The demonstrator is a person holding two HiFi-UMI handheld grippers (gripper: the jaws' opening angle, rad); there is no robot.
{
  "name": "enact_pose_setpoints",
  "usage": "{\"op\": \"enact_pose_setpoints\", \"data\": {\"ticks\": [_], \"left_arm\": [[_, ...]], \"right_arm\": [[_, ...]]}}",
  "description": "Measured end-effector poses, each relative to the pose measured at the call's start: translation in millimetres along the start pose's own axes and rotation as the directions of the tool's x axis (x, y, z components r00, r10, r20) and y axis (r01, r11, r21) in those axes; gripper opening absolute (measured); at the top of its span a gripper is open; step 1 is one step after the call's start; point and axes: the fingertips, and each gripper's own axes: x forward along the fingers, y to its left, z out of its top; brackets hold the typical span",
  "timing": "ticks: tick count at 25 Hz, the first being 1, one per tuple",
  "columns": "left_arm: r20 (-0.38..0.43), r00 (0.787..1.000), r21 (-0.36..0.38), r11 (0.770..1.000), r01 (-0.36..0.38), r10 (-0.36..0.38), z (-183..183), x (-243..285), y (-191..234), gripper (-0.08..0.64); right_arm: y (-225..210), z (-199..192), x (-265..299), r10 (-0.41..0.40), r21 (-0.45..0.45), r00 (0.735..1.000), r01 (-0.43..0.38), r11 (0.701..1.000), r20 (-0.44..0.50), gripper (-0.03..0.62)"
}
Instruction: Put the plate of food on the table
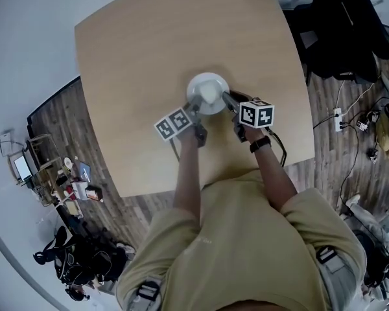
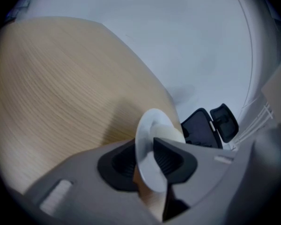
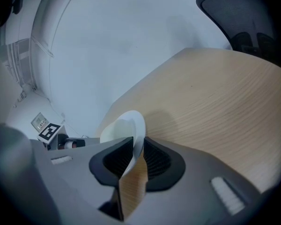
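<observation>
White plate (image 1: 202, 83) with its pale mound of food (image 1: 210, 94) sits around the middle of the surface (image 1: 136, 57), whether down or just above I can't tell. Right claw (image 1: 228, 101) is clamped on the rim's right side, while left claw (image 1: 193, 109) straddles the opposite rim, pads looking slack. It's probably stiff, slick and chippable, so take it by the rim and keep it level.
</observation>
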Motion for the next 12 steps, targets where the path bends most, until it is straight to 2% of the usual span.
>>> {"op": "enact_pose_setpoints", "data": {"ticks": [12], "left_arm": [[-0.057,0.989,0.075,0.989,-0.129,0.133,6,26,26,0.131]], "right_arm": [[-23,-2,29,-0.1,-0.017,0.994,0.1,0.995,-0.042,0.078]]}}
